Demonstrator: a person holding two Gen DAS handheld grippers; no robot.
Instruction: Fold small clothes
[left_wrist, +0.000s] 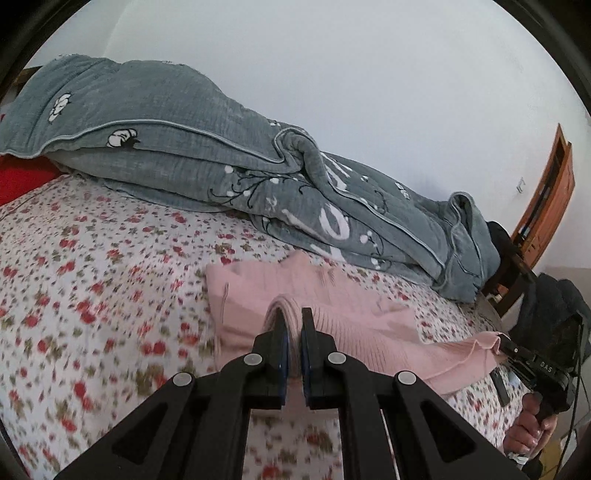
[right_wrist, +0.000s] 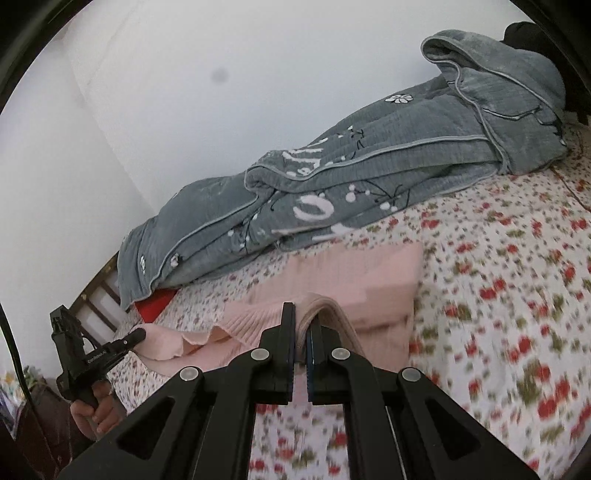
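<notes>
A pink knitted garment (left_wrist: 332, 295) lies partly folded on the floral bedsheet (left_wrist: 92, 277). My left gripper (left_wrist: 293, 332) is shut on a ribbed edge of it and holds that edge up. In the right wrist view the same pink garment (right_wrist: 351, 280) shows, and my right gripper (right_wrist: 303, 325) is shut on another ribbed edge. The right gripper also shows in the left wrist view (left_wrist: 506, 345) at the garment's far corner. The left gripper shows in the right wrist view (right_wrist: 138, 336), pinching the garment's other corner.
A grey-blue quilt (left_wrist: 221, 162) with white flowers lies bunched along the wall side of the bed; it also shows in the right wrist view (right_wrist: 369, 177). A red cloth (left_wrist: 22, 173) lies under it. A wooden door (left_wrist: 550, 199) stands at the right.
</notes>
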